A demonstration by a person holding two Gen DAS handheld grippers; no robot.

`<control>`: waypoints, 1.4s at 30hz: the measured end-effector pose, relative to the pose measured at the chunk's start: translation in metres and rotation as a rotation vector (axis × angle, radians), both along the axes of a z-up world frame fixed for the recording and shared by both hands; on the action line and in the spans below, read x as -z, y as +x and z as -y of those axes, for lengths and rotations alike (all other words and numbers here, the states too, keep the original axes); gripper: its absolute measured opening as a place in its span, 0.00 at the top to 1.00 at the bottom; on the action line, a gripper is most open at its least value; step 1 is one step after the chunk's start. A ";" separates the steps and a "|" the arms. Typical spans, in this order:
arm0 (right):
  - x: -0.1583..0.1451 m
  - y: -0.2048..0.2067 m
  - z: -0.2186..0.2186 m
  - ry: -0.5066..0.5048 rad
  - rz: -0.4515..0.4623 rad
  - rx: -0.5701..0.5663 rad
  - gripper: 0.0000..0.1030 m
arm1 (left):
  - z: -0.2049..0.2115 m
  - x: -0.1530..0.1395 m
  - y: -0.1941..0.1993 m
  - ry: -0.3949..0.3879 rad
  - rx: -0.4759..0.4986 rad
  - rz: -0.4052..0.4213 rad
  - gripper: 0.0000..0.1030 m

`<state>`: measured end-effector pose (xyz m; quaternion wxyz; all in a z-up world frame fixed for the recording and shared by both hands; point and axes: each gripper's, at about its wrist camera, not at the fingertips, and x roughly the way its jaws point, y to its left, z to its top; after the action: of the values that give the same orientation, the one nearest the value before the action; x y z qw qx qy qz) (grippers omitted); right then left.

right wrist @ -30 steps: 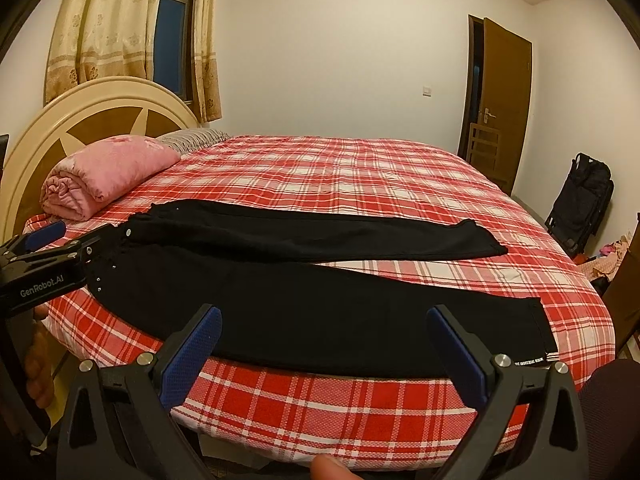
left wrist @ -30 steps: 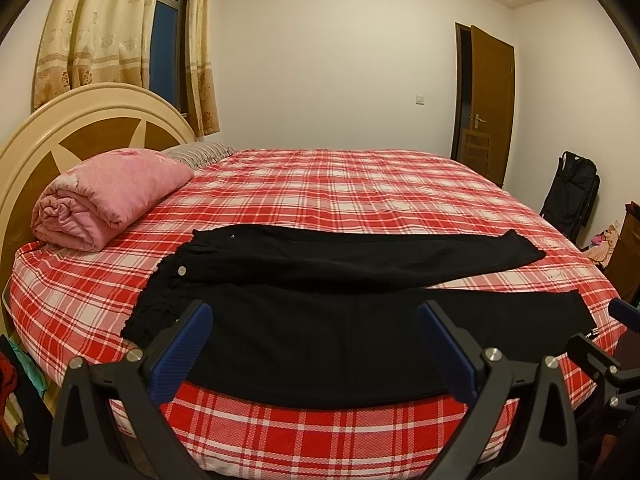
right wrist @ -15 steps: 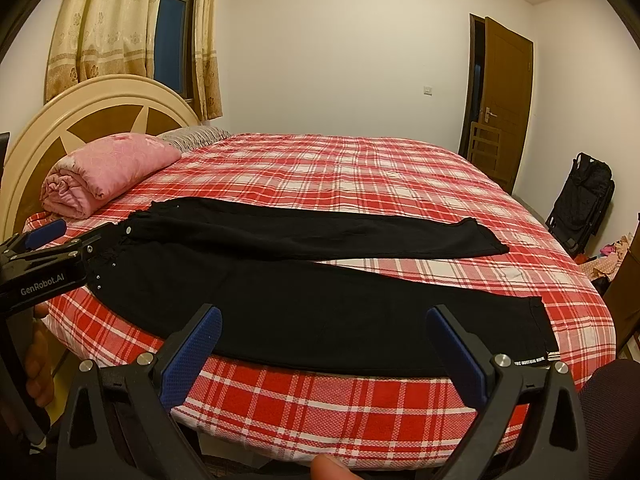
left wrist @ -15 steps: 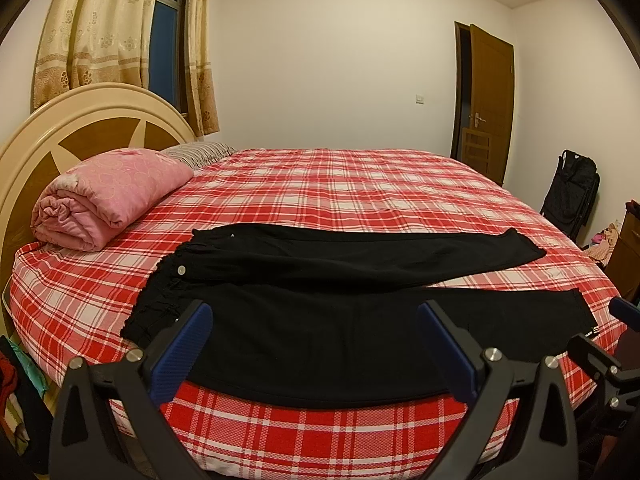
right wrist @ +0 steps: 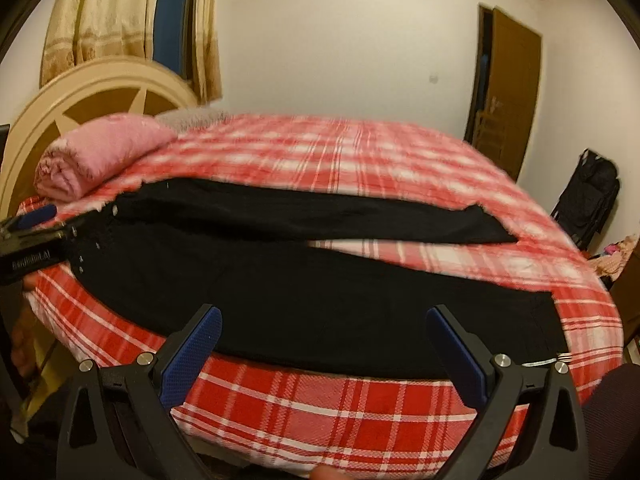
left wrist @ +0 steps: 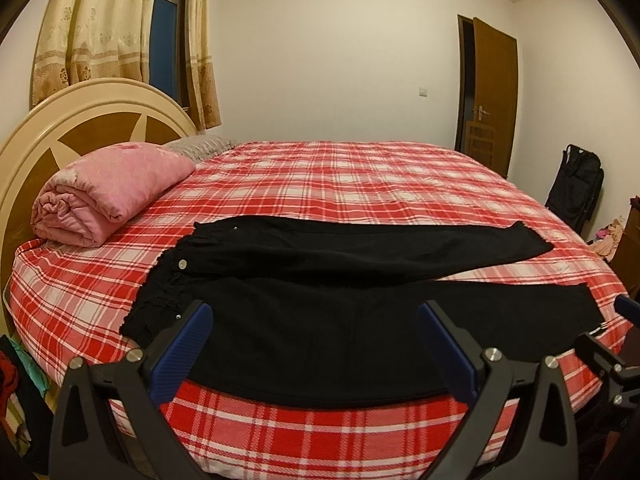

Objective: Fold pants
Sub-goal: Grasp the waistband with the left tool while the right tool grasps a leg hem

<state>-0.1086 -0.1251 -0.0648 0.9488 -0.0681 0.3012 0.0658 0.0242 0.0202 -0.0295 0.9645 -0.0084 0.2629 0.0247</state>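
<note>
Lying flat along the near edge of the red plaid bed [left wrist: 320, 184], black pants [left wrist: 320, 320] stretch waist-left, legs slightly parted at the right. Left gripper [left wrist: 312, 344] hovers before them, fingers spread wide, empty. Right gripper [right wrist: 322, 346] likewise gapes, holding nothing. Pink rolled blanket [left wrist: 108, 192] sits by the headboard [left wrist: 100, 120].

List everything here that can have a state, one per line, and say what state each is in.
Black pants: unfolded, spread flat on the bed, legs apart at the cuffs.
Left tool: open, holding nothing, short of the pants.
Right tool: open, holding nothing.
Pink blanket: rolled up by the headboard.
Door: open.
Curtains: parted over the window.
</note>
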 end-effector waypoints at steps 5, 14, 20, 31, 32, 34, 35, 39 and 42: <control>0.028 0.055 0.026 -0.037 -0.079 0.064 0.01 | -0.026 0.025 0.040 0.066 -0.007 -0.050 0.00; 0.045 0.158 0.098 0.001 -0.169 0.189 0.06 | -0.147 0.057 0.168 0.198 -0.171 -0.221 0.00; 0.040 0.225 0.146 0.023 -0.211 0.285 0.15 | -0.194 0.069 0.242 0.190 -0.219 -0.306 0.00; 0.032 0.320 0.249 0.104 -0.232 0.458 0.15 | -0.226 0.105 0.340 0.010 -0.133 -0.459 0.00; 0.032 0.328 0.259 0.117 -0.235 0.472 0.15 | -0.226 0.109 0.344 0.009 -0.123 -0.470 0.01; 0.031 0.345 0.275 0.113 -0.230 0.495 0.16 | -0.225 0.116 0.348 0.017 -0.115 -0.489 0.03; 0.031 0.352 0.281 0.102 -0.232 0.501 0.16 | -0.226 0.119 0.350 0.014 -0.106 -0.503 0.04; 0.034 0.387 0.305 0.093 -0.246 0.524 0.18 | -0.230 0.125 0.358 -0.015 -0.076 -0.536 0.09; 0.040 0.408 0.321 0.103 -0.254 0.533 0.18 | -0.229 0.125 0.361 -0.016 -0.053 -0.547 0.12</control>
<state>0.2998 -0.4460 -0.1046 0.8896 0.0704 0.4212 -0.1622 0.3847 0.2493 -0.1541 0.8565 -0.0158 0.5136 0.0492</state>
